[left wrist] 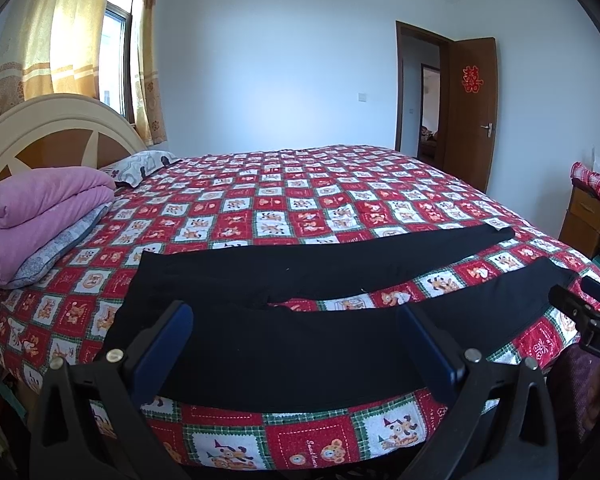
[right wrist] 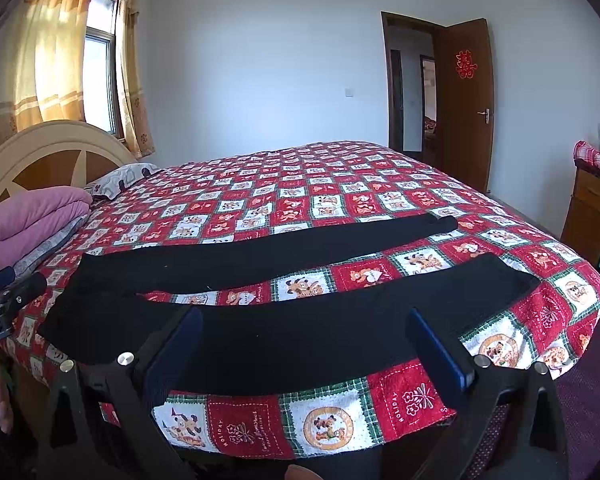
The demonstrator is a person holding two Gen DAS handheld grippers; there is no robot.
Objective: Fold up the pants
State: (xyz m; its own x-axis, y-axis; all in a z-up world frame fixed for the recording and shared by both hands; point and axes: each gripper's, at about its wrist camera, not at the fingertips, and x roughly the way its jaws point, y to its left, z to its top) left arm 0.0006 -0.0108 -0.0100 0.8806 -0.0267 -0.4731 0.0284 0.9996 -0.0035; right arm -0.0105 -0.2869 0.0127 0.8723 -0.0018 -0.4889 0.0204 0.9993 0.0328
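Left wrist view first: your left gripper [left wrist: 298, 340] hangs over the near edge of the bed with its jaws spread wide and nothing between them. Just ahead of its blue fingers [left wrist: 164, 344] the black pants [left wrist: 300, 320] lie flat on the red patchwork bedspread [left wrist: 300, 200]. Their long axis runs crosswise to your fingers, side to side: the waist sits ahead and to the left, and the two legs stretch away to the right in a narrow V, the nearer leg passing right between your fingertips, the farther one ending at a cuff farther ahead on the right. Your right gripper [left wrist: 580, 300] pokes in at the right border, near the nearer leg's cuff. Well off to the left a folded pink quilt [left wrist: 40, 216] rests by the headboard [left wrist: 52, 136].

Right wrist view: your right gripper [right wrist: 306, 344] is likewise spread wide and holds nothing. The pants [right wrist: 284, 320] again cross in front of the fingers [right wrist: 436, 348], waist to the left, cuffs to the right; the nearer leg runs under the gap between the tips, whether touching I cannot tell. Your left gripper [right wrist: 8, 292] shows at the left border, beside the waist end.
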